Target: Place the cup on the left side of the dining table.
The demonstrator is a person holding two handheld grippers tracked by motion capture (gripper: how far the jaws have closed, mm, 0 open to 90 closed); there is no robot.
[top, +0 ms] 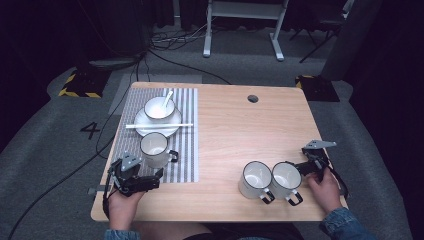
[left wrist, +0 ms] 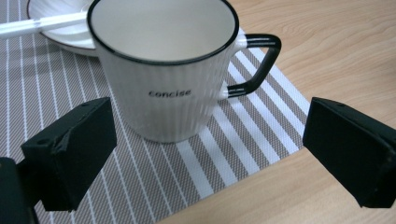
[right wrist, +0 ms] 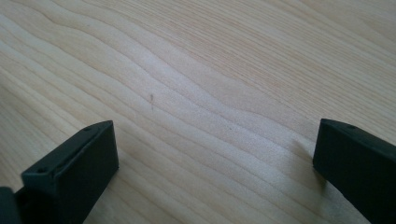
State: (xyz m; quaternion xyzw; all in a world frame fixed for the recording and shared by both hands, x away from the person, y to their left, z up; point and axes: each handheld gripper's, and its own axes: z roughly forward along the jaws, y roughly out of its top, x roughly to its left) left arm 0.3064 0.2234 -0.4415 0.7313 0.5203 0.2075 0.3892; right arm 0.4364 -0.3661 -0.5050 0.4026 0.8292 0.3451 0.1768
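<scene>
Lettering "concise" on mug (left wrist: 163, 70) before wide-open left gripper (left wrist: 205, 154); right gripper (right wrist: 215, 172) likewise spread.

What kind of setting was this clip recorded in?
Probably a lab or recording studio staged as a dining spot: a wooden table stands on grey carpet amid dark curtains, floor cables and hazard-striped bases. It carries a striped placemat and white mugs.

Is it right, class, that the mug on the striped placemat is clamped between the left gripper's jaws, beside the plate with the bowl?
Not quite. The left gripper is open: in the left gripper view its jaws stand wide apart, short of the mug and not touching it. The rest holds: the mug stands on the striped placemat, beside the plate with the bowl.
</scene>
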